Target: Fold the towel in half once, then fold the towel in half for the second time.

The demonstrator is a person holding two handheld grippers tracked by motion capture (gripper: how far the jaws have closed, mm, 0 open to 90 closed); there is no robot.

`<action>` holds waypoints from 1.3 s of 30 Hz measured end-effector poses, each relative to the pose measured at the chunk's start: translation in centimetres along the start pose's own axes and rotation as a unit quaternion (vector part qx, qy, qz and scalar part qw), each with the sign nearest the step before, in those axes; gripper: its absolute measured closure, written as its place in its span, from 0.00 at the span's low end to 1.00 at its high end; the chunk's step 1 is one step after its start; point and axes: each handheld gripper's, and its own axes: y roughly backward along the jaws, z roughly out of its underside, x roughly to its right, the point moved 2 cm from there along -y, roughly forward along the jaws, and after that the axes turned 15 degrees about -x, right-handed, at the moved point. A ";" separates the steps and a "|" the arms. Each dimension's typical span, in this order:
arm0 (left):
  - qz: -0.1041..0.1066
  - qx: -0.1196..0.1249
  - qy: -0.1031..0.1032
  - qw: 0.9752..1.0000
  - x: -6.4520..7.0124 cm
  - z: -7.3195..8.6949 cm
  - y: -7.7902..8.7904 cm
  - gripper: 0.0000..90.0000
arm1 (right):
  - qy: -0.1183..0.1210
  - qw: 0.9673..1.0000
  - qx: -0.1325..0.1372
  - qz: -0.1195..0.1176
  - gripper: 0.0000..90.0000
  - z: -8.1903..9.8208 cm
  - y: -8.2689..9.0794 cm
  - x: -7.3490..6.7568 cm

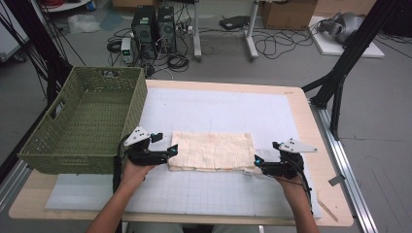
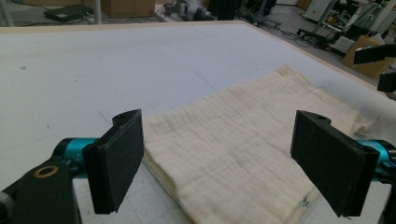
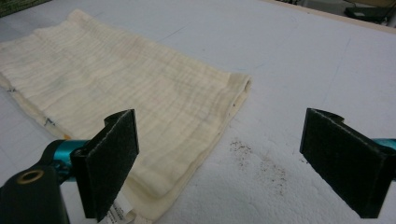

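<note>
Two tools sit at either end of a folded cream cloth [image 1: 212, 151] lying flat on the white mat [image 1: 218, 194] that covers the desk [image 1: 330, 194]. Left tool [image 1: 171, 150] stands just beside the cloth's left edge, jaws spread wide, nothing pinched; in the left gripper view the cloth [image 2: 238, 149] lies between and ahead of its pads, which are clear of it. Right tool [image 1: 257, 162] stands at the near right corner, jaws likewise wide and holding nothing; the cloth's corner [image 3: 140, 107] lies by its left pad. One green woven basket [image 1: 87, 121] stands at the desk's left, near the left hand [image 1: 133, 172], apart from the cloth.
</note>
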 end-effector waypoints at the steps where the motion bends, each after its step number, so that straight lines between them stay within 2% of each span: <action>1: 0.001 -0.001 0.000 1.000 0.1 0.0 0.0 0.20 | 0.001 1.000 0.000 0.001 0.12 0.0 0.0 0.0; 9: 0.002 -0.003 0.008 1.000 -0.2 0.0 -0.1 0.20 | -0.005 1.000 0.007 0.006 0.12 -0.1 0.3 0.2; 12: -0.001 -0.003 0.010 1.000 -0.3 0.0 -0.1 0.20 | -0.007 1.000 0.007 0.001 0.12 -0.1 0.3 0.2; 16: 0.005 -0.007 0.018 1.000 -0.4 0.1 -0.2 0.20 | -0.009 1.000 0.011 0.003 0.12 -0.2 0.3 0.3; 23: -0.001 -0.006 0.023 1.000 -0.5 0.0 -0.1 0.20 | -0.005 1.000 0.003 0.003 0.12 -0.1 0.1 0.5; 26: 0.002 -0.008 0.027 1.000 -0.7 -0.1 -0.1 0.20 | -0.011 1.000 0.004 -0.002 0.12 0.0 0.2 0.5; 33: 0.004 -0.017 0.037 0.999 -1.0 -1.4 -0.8 0.20 | -0.009 1.000 0.000 -0.009 0.12 0.0 0.0 0.5; 37: -0.006 -0.024 0.038 0.999 -1.3 -2.3 -1.5 0.20 | -0.009 1.000 -0.002 -0.013 0.12 0.0 -0.2 0.6; 39: -0.020 -0.036 0.034 0.999 -1.5 -2.7 -1.9 0.22 | -0.011 1.000 -0.003 -0.012 0.12 0.0 -0.2 0.6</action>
